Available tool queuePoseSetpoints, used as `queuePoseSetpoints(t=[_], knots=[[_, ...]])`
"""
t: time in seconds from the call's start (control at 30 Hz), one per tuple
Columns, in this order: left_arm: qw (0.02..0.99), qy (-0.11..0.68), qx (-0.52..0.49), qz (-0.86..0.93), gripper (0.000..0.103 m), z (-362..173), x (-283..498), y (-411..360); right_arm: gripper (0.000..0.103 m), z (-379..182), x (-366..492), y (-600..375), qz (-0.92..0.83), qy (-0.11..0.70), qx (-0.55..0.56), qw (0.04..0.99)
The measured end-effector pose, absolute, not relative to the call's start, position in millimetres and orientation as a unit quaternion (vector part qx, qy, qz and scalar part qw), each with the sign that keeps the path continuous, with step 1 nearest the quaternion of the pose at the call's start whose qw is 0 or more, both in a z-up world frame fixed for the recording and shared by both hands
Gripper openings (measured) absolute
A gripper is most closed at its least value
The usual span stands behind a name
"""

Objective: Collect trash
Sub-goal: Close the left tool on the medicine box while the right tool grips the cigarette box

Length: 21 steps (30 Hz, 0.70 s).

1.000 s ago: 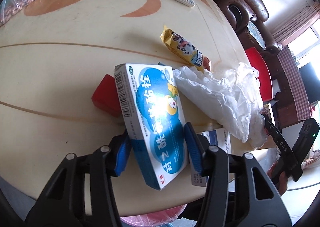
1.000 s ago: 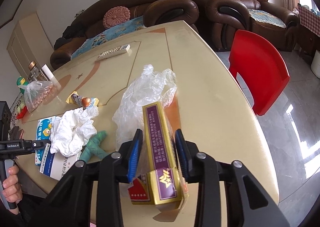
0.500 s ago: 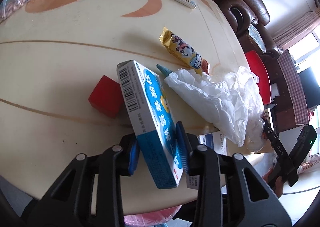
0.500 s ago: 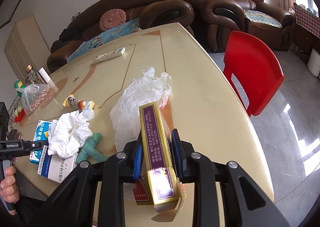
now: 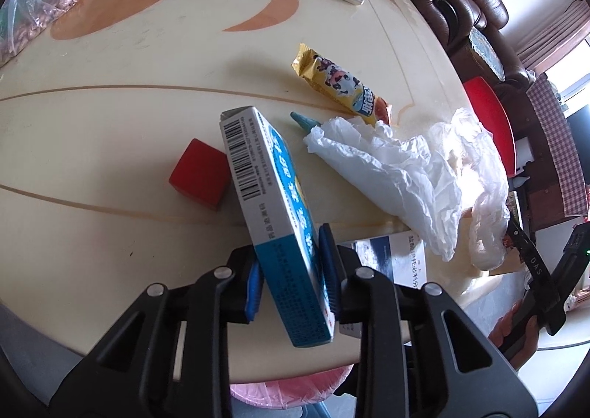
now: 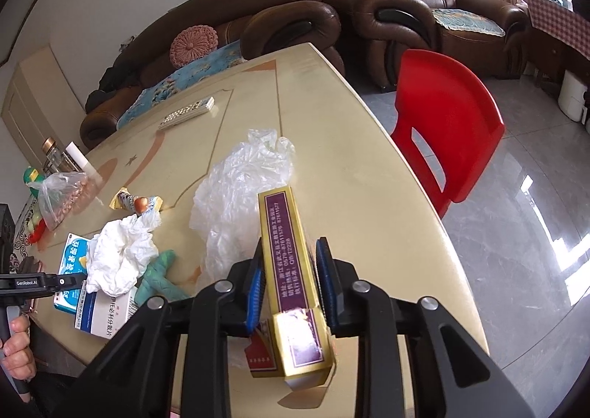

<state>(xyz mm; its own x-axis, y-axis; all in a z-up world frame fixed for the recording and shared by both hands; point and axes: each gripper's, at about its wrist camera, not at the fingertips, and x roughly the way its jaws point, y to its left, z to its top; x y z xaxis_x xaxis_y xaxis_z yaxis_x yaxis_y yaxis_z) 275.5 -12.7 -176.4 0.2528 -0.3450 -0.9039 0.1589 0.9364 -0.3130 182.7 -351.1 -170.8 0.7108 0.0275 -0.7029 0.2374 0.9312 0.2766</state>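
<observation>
The blue medicine box stands on edge at the desk's near edge, tilted, barcode side up, between the blue pads of the left hand-held gripper; its jaws are closing, both pads already pressing on the box; a second ago the box lay flatter, its blue face up, in a wider gap. The gold-and-purple carton is clamped edgewise in the right hand-held gripper, its lower end past the pads, over the desk's near edge; that grip has narrowed slightly since the earlier frame. Just beside the blue box lie a red block on one side and a crumpled white tissue on the other, the tissue touching a clear plastic bag and half covering a white leaflet box. A yellow snack wrapper lies beyond; the desk's middle and far half are mostly bare; a red chair stands by its side edge.
</observation>
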Motion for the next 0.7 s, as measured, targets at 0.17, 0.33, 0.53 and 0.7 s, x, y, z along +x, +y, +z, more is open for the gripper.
queuePoseSetpoints(t=[0.17, 0.33, 0.53, 0.7], knots=[[0.788, 0.59, -0.08, -0.156, 0.027, -177, 274, -9, 0.026, -170, 179, -358, -0.061, 0.373, 0.189, 0.906], [0.79, 0.587, -0.078, -0.157, 0.026, -174, 271, -9, 0.026, -169, 170, -368, -0.067, 0.364, 0.211, 0.904], [0.788, 0.589, -0.077, -0.159, 0.026, -176, 269, -8, 0.026, -170, 167, -366, -0.083, 0.376, 0.19, 0.903], [0.785, 0.592, -0.086, -0.16, 0.025, -178, 270, -4, 0.026, -173, 162, -366, -0.081, 0.387, 0.186, 0.9]])
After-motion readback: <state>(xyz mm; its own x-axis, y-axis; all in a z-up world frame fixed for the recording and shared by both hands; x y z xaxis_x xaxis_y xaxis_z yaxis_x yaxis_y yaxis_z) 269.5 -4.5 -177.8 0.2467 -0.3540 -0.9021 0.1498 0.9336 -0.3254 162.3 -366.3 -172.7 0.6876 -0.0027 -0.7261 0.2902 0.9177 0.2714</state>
